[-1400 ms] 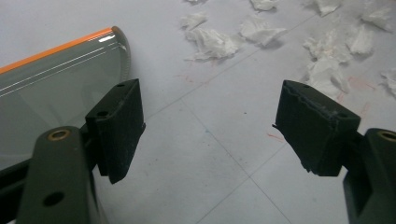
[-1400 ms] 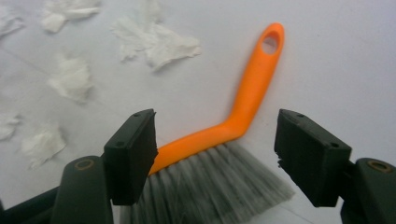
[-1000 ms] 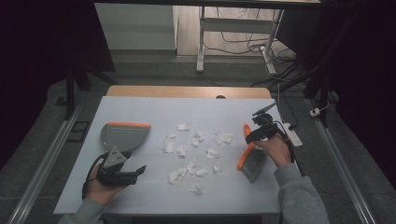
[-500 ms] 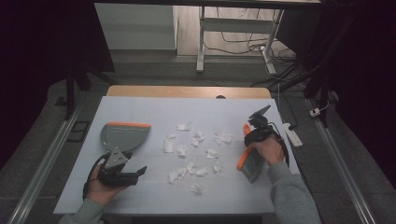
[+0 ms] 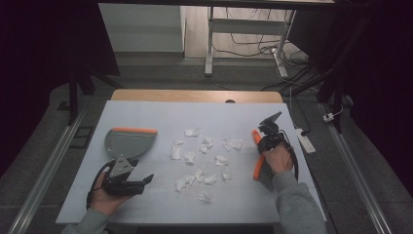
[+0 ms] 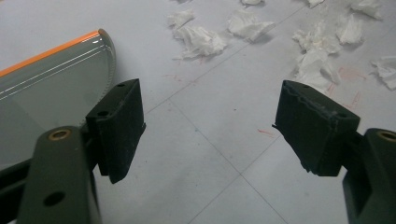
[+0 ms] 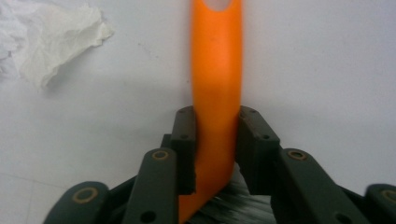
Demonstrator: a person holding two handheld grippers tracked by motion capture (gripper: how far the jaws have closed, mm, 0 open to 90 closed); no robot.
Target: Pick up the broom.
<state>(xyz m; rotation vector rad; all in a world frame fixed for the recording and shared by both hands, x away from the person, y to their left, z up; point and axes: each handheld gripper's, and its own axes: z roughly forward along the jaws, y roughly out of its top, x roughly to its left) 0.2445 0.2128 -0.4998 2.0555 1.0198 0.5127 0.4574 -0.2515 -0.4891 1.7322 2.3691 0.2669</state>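
Observation:
Several crumpled white paper scraps [image 5: 203, 158] lie scattered over the middle of the white table [image 5: 156, 114]. A grey dustpan with an orange edge [image 5: 127, 142] rests at the left; its pan fills the left side of the left gripper view [image 6: 46, 84]. My left gripper [image 5: 141, 181] [image 6: 210, 135] hovers just in front of the dustpan, open, with nothing between its jaws. At the right, my right gripper [image 5: 261, 142] [image 7: 215, 149] is shut on the orange handle of a hand brush [image 5: 258, 163] [image 7: 217, 70], whose grey bristles sit under the hand.
A white power strip [image 5: 306, 140] lies at the table's right edge. A wooden strip [image 5: 195, 96] borders the far edge. Beyond it stand a metal frame leg [image 5: 209, 44] and cables on the floor. A paper scrap [image 7: 56, 32] lies left of the brush handle.
The right gripper with the brush has shifted slightly left, toward the scraps. The left gripper has stayed open by the dustpan.

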